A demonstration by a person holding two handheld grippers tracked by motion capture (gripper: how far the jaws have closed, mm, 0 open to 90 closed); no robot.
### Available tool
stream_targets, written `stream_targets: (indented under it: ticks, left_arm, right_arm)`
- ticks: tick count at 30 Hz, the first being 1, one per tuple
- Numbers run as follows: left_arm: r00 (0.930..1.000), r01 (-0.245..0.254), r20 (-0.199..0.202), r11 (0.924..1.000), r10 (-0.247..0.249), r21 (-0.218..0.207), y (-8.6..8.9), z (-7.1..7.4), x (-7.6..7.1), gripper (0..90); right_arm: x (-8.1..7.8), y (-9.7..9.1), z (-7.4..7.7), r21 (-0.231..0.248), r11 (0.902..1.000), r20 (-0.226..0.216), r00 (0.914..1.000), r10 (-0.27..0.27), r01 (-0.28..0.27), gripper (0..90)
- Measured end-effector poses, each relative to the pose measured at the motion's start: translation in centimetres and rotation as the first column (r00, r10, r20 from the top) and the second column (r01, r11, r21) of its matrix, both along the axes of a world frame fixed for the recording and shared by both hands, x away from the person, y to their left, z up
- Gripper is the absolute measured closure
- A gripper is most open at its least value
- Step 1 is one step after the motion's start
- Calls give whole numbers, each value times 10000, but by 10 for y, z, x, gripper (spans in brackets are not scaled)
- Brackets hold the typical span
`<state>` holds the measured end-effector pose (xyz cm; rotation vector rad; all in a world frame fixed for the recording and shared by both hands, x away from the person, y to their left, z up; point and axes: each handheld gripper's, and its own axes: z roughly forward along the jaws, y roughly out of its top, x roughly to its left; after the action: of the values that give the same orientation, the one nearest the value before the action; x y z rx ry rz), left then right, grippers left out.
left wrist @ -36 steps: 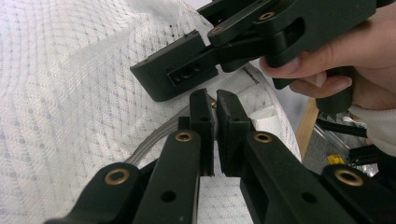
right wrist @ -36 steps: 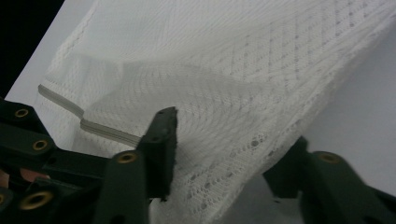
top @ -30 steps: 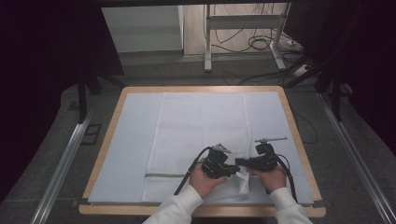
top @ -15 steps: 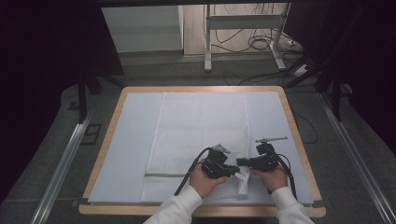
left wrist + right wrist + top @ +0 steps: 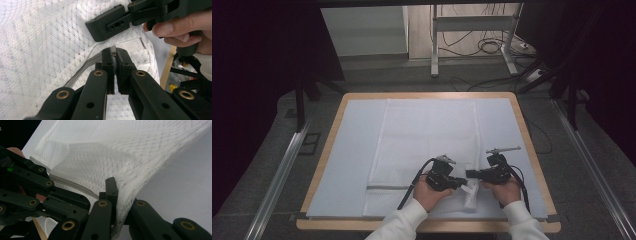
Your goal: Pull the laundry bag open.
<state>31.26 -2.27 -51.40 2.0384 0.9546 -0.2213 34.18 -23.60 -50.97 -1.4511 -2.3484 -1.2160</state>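
A white mesh bag lies flat on the pale mat, its grey zipper band running along the near end. My left gripper sits at the bag's near right corner, shut on the small metal zipper pull. My right gripper faces it from the right. In the right gripper view its jaws are shut on the bag's mesh edge, which is lifted and creased. The two grippers' tips nearly meet, and a little bunched mesh shows below them.
The pale blue mat covers a wooden-edged board. Metal rails run along the floor on both sides. A desk frame and cables stand beyond the far edge.
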Motion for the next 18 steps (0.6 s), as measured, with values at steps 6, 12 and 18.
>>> stream_targets:
  ticks: [6, 12, 18]
  left_arm:
    - [10000, -37, -18, 10000, 37, 3, 0, -2, 1, 867]
    - [9999, -74, -108, 10000, 74, -24, 1, -5, 2, 867]
    - [9998, -76, -198, 9999, 74, -103, 3, -6, 3, 867]
  right_arm:
    - [-1, 0, 0, -130, 9999, 99, 9999, 57, -56, 885]
    - [-1, 0, 0, -163, 9998, 111, 9999, 66, -64, 885]
    - [-1, 0, 0, -153, 9999, 101, 9999, 70, -69, 886]
